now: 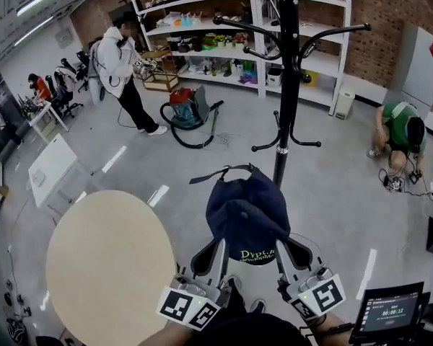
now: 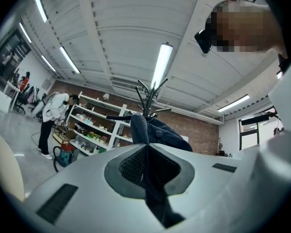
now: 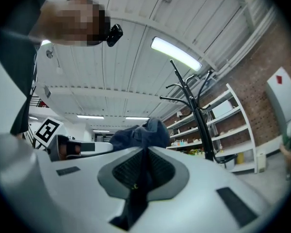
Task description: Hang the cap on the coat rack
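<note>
Clamping its lower edge from both sides, the left gripper (image 1: 218,254) and the right gripper (image 1: 285,254) are each seen closed on cloth of the dark navy fabric cap (image 1: 247,211). The cap is held in the air between them, in front of the pole of the black metal coat rack (image 1: 286,85); whether they touch cannot be told. The cap is judged light and soft, its crown likely to sag, so the two-sided hold on the edge is best kept and the rear strap (image 1: 216,171) offered to a hook. The round beige table top (image 1: 108,265) lies just beside the left gripper. Open grey floor (image 1: 332,193) is seen around the rack's lower hooks (image 1: 263,147). The white shelving (image 1: 202,20), a standing person (image 1: 119,63) and a crouching person (image 1: 400,132) are well apart.
</note>
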A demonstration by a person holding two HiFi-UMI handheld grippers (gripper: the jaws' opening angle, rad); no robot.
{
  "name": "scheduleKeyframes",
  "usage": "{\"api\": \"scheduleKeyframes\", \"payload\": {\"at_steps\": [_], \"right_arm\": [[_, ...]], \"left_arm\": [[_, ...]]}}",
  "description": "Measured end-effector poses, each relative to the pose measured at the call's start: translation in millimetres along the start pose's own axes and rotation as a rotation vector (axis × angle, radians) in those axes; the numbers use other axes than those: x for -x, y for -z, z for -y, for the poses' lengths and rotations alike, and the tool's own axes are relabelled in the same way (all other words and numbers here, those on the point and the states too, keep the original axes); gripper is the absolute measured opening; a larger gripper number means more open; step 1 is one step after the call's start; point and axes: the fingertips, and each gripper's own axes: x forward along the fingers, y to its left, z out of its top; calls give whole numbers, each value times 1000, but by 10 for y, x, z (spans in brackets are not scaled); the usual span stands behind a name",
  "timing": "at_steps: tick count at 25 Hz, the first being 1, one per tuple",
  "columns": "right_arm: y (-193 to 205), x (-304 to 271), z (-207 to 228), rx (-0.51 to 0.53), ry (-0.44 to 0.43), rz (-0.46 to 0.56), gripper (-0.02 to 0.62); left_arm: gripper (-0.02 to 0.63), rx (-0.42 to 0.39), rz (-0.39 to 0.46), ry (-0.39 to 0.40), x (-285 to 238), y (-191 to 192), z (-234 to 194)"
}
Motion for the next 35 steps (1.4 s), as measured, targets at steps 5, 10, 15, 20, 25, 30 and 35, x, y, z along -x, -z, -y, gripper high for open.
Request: {"api": "scheduleKeyframes", "payload": {"at_steps": [5,10,15,20,25,30,35], "right_arm": [[-9,-23,188,31,93,7,25],[-81,-73,416,79,180,10,25],[-53,-209,539,106,223,26,25],[-170,-366,690,126,236,53,25],[-165,-559,698,153,246,70,25],[-100,-676,768,166,273,76,25],[-153,-723,829,205,311,92,25]], "left_arm": [[18,4,6,101,-293,7,-23],[18,29,6,196,-595,3,5],[18,46,17,244,-813,13,-111],[18,48,37,273,-1070,-101,-160],[18,38,63,296,-1182,-166,-334],[18,66,72,341,-1293,-129,-463],[18,76,99,390,-1422,-170,-473]]}}
